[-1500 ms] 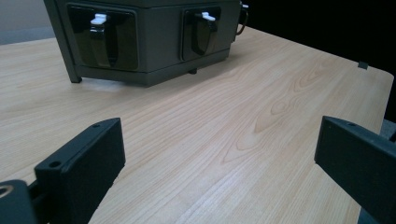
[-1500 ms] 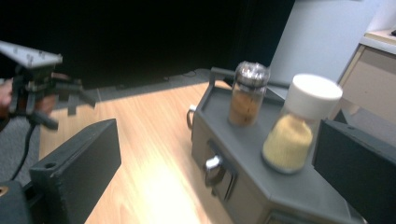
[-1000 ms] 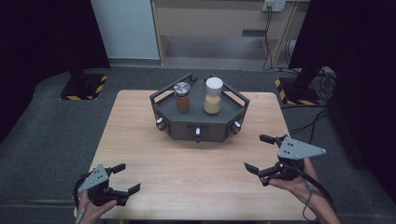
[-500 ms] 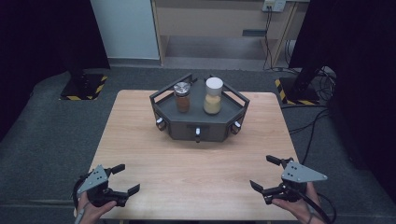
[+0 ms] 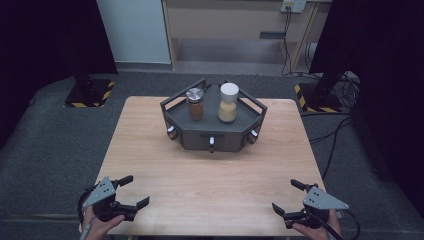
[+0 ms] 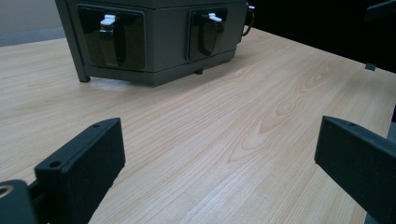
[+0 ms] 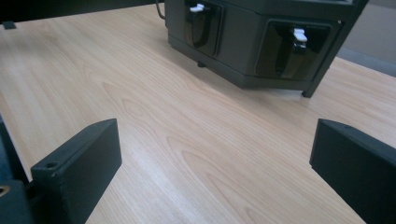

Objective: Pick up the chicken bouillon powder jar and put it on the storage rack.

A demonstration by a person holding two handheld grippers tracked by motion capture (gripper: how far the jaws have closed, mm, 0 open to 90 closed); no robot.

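Looks like nothing's really started: both the left gripper [image 5: 131, 191] and right gripper [image 5: 286, 196] sit wide open and empty at the near table [image 5: 150, 150] edge, well away from the two jars [image 5: 195, 104] standing on the dark rack [image 5: 212, 137].

rack [image 5: 227, 141]: dark grey | table [image 5: 200, 175]: light wood grain | tongs [image 5: 135, 192]: black
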